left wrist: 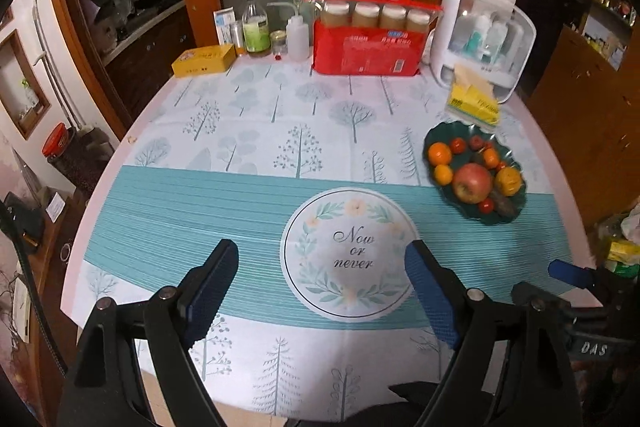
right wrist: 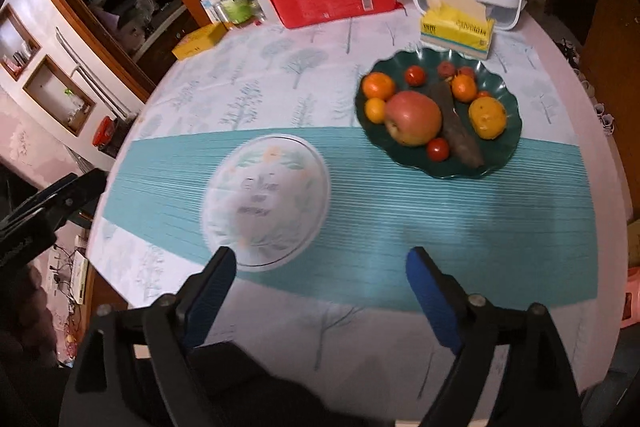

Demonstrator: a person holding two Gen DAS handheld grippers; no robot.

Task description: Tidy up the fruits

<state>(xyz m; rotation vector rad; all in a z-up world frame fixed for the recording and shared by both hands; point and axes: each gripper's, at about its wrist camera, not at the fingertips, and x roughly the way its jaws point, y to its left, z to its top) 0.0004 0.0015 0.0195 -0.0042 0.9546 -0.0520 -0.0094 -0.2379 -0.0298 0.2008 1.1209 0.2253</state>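
A dark green scalloped plate (right wrist: pixel 504 155) sits on the table's right side; it also shows in the left wrist view (left wrist: pixel 440 135). It holds a red apple (right wrist: pixel 414 117), several oranges (right wrist: pixel 378 85), small red tomatoes (right wrist: pixel 437 149) and a brown sweet potato (right wrist: pixel 460 131). The apple (left wrist: pixel 472 183) also shows in the left wrist view. My left gripper (left wrist: pixel 322 267) is open and empty above the near table edge. My right gripper (right wrist: pixel 321 273) is open and empty, short of the plate. The right gripper's blue fingertip (left wrist: pixel 568 273) shows at the left view's right edge.
A round "Now or never" print (left wrist: pixel 348 253) marks the tablecloth centre. At the back stand a red package with jars (left wrist: pixel 366 35), a white organiser box (left wrist: pixel 480 39), a yellow tissue pack (left wrist: pixel 474 97), bottles (left wrist: pixel 256 29) and a yellow box (left wrist: pixel 204 61).
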